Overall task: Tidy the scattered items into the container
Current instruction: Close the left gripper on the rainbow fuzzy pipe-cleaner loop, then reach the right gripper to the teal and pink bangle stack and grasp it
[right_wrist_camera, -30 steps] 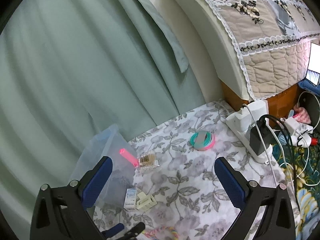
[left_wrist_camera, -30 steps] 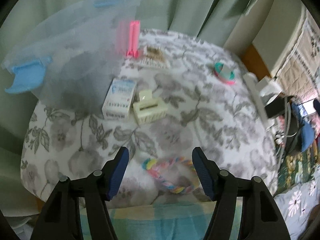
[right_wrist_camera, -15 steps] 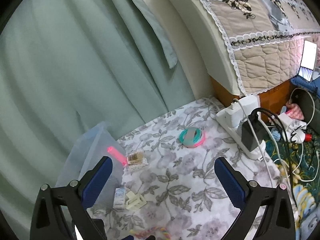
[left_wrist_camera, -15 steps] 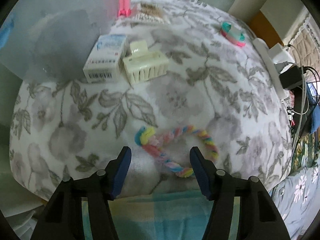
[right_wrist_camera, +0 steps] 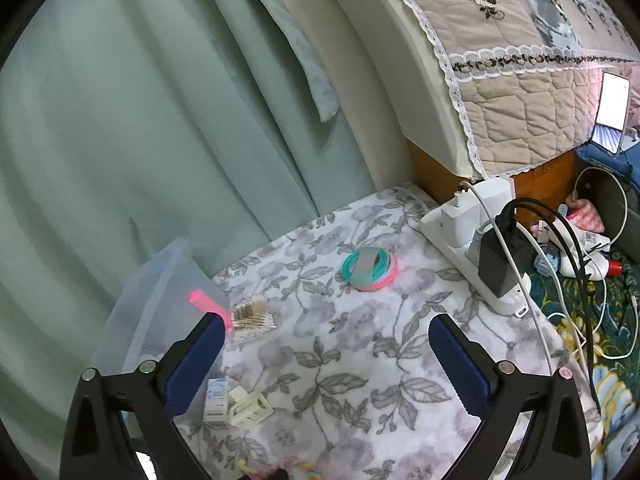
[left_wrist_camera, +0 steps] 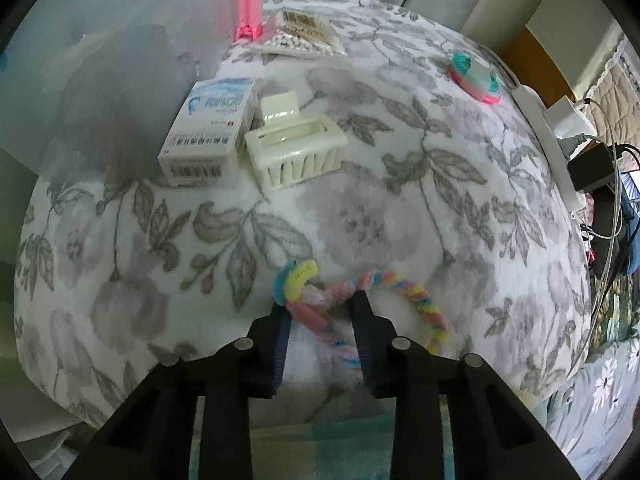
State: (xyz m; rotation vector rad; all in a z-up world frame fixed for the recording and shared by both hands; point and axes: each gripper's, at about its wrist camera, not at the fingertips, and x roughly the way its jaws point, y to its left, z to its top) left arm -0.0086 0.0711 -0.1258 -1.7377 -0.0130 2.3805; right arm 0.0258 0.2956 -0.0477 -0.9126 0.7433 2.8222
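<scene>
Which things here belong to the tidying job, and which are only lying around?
For the job:
- clear plastic container
- twisted pastel rope, between the left gripper fingers, which have just been closing
- white carton
- cream plastic holder
- pink clip
- cotton swab packet
- teal and pink bands

Just lying about:
- power strip with chargers
- green curtain
</scene>
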